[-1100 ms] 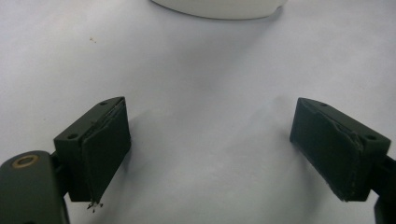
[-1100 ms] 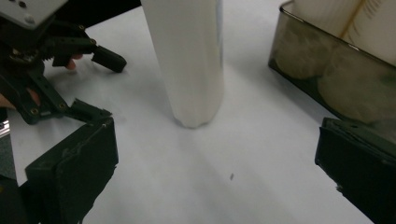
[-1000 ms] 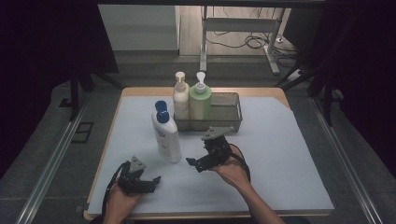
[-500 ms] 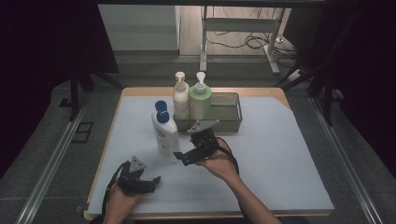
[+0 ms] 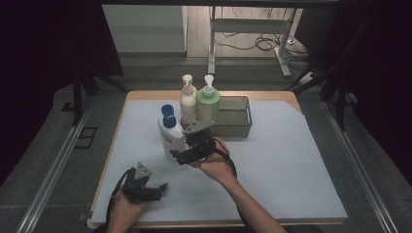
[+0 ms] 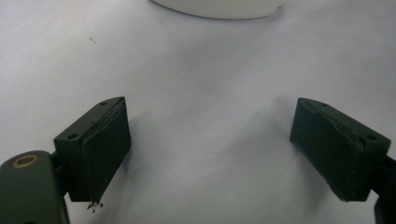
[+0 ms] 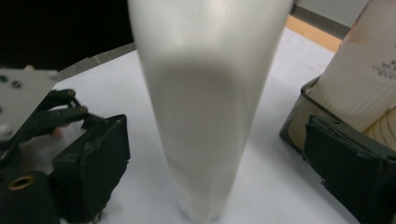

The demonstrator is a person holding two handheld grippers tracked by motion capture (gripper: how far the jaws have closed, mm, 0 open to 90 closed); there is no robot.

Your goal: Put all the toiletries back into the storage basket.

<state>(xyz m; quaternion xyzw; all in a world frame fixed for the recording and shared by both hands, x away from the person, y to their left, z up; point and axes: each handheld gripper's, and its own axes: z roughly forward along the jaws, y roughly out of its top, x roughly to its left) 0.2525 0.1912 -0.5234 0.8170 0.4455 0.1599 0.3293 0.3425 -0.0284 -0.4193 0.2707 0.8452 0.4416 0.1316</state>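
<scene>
In your right gripper view, the white bottle (image 7: 205, 107) is blurred and its cap is cut off by the top edge. At top centre of your left gripper view, its base (image 6: 217, 7) is clipped. In your high view, the right gripper (image 5: 180, 156) hides the bottle's lower right side.

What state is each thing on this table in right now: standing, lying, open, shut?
White bottle with blue cap: upright on the mat, cap on, between the right gripper's jaws, not yet pressed.
Cream pump bottle: upright in the tray.
Green pump bottle: upright in the tray.
Tray: flat on the mat, right part bare.
Right gripper: open, jaws just been closing around the white bottle.
Left gripper: open, low over the mat, holding nothing.
</scene>
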